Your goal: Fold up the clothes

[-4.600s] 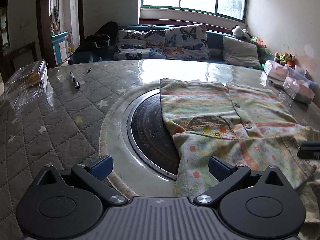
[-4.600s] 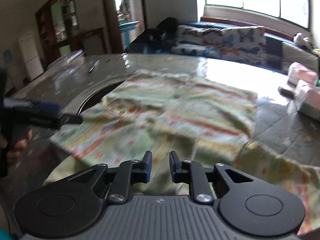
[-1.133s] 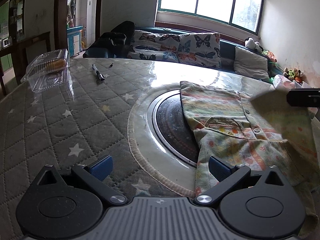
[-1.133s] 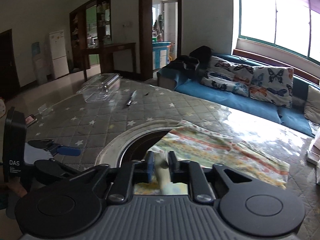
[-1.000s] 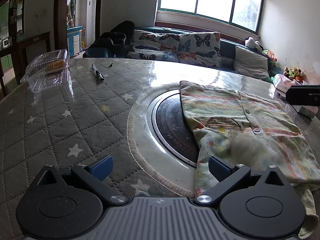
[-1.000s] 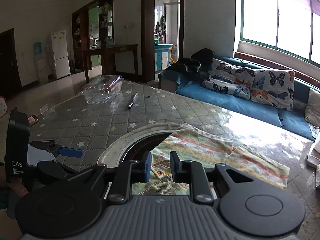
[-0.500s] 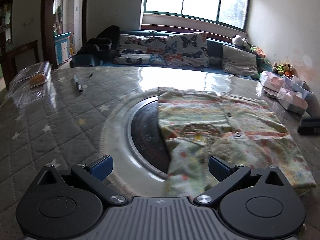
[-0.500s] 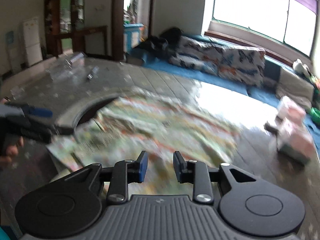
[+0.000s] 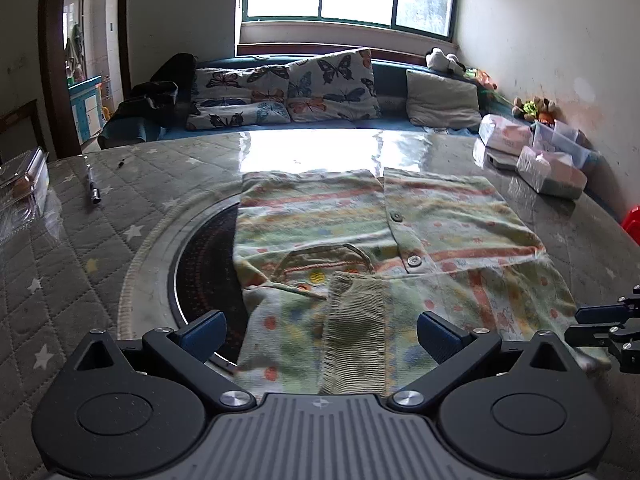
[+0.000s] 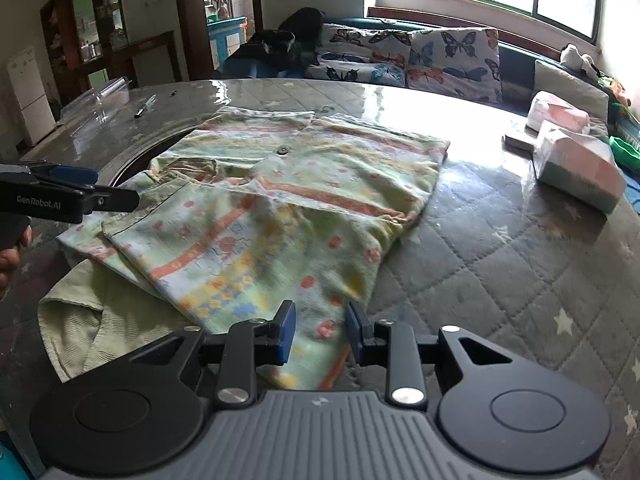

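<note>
A pale green child's shirt (image 9: 360,240) with orange stripes, dots and buttons lies flat on the quilted table, partly over a round black inset (image 9: 208,256). One sleeve is folded across the front. My left gripper (image 9: 322,330) is wide open and empty above the shirt's near edge. My right gripper (image 10: 320,330) is partly open and empty over the shirt's (image 10: 280,200) near corner. Each gripper shows in the other's view, the right gripper (image 9: 600,320) at the far right and the left gripper (image 10: 72,196) at the far left.
A marker pen (image 9: 93,188) and a clear plastic box (image 9: 20,184) lie at the table's left. Tissue packs (image 9: 548,172) sit at the right back. A sofa with butterfly cushions (image 9: 320,84) stands behind the table.
The right gripper carried a sleeve across the shirt, let it go and came down low at the shirt's near corner. The left gripper stayed open and shifted slightly toward the shirt.
</note>
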`<state>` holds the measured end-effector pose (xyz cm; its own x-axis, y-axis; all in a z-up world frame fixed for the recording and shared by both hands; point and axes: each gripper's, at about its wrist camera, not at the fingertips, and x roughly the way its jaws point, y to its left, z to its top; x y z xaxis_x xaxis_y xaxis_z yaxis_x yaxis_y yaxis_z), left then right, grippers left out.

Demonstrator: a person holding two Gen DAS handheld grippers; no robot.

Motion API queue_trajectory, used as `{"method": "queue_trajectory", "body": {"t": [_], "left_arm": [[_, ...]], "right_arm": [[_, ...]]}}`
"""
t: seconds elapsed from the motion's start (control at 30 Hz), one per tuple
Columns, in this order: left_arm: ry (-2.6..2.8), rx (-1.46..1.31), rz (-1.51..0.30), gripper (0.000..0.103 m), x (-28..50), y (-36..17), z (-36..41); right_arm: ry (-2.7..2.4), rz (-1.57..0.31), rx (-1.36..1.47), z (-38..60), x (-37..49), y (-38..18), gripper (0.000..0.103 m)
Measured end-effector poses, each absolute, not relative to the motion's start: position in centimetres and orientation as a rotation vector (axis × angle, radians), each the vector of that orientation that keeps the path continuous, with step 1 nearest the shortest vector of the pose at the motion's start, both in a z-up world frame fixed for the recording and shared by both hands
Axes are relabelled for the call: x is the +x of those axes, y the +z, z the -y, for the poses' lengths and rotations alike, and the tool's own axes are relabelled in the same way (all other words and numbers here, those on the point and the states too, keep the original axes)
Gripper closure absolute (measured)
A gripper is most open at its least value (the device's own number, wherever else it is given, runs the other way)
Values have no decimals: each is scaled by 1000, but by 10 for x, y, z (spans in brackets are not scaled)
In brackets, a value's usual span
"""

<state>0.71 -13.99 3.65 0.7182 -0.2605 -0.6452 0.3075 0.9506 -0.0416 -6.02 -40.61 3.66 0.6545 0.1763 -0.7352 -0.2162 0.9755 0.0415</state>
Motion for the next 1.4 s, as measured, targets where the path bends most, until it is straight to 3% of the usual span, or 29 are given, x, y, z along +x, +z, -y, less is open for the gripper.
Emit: {"method": "queue_trajectory", "body": {"t": [0.33,0.67,0.83,0.9,1.4], "left_arm": [[-306,83,-725,0,20,32,152],[-283,105,-764,0,30,19,154],[-283,90,-752,0,31,24,153],[-285,93,-751,0,32,23,155],[-277,111,-781,0,37,11,159]], "right_arm": [[242,-733,-46,403,-24,54,75],[222,-776,-16,415,-4,32,79],[240,-752,-34,408,-11,41,74],[255,-746,-27,405,-11,43,68],[282,-761,-36,372,11,28,68]]}}
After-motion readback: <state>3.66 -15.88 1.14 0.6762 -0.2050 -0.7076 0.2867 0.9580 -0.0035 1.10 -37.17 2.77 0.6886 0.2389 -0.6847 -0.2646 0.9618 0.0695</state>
